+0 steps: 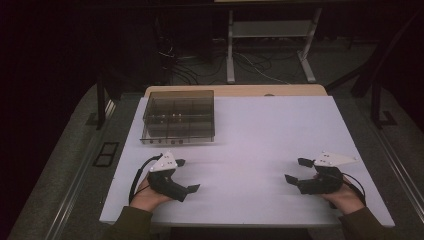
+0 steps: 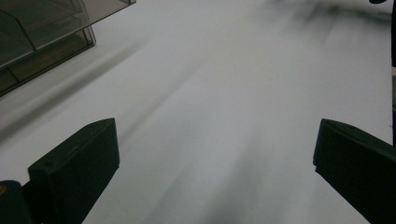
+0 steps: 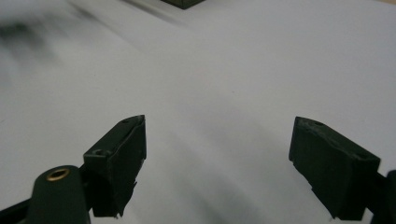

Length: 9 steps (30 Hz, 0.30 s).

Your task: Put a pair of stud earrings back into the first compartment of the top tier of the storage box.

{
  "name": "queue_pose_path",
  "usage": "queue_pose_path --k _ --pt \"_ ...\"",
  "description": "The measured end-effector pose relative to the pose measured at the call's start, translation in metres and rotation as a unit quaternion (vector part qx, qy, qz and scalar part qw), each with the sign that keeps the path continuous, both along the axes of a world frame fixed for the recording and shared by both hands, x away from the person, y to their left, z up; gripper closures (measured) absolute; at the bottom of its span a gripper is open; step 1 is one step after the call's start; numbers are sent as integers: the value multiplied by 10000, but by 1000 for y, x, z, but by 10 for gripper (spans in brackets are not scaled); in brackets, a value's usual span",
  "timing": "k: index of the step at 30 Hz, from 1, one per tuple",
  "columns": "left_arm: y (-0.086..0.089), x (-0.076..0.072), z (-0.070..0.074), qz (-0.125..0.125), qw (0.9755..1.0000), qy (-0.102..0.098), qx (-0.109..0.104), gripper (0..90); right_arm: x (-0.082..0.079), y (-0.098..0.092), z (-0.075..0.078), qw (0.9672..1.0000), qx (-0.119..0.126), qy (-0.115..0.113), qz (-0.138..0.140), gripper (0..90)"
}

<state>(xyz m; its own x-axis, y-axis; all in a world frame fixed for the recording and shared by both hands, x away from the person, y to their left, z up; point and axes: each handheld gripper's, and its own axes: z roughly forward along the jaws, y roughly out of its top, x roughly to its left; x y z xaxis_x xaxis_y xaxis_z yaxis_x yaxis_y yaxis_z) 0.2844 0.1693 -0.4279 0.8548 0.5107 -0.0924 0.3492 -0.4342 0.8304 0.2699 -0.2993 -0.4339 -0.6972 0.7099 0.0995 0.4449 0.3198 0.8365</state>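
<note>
Smoky plastic box point(image 1: 178, 116) upper left bears no readable writing; left gripper point(image 1: 183, 176) and right gripper point(image 1: 295, 171) both spread, empty

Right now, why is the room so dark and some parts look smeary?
High view: light falls on the white table, the floor behind stays dim. Left gripper view: the far table streaks with blur, while the smoky box looks sharper. Right gripper view: the top left corner smears too.

The tabletop point(image 1: 260, 135) is white and rectangular, with a strip of pale wood showing along its far edge. A smoky, see-through box point(image 1: 178, 116) with compartments sits flat on it near the far left corner. In the left gripper view the box point(image 2: 37, 37) casts a soft shadow.
</note>
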Motion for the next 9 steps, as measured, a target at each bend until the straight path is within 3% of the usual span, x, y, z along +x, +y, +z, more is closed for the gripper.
queue_pose_path --k 9 --pt "0 0 0 15 10000 7 26 0 -5 -5 -4 10000 69 -22 -38 182"
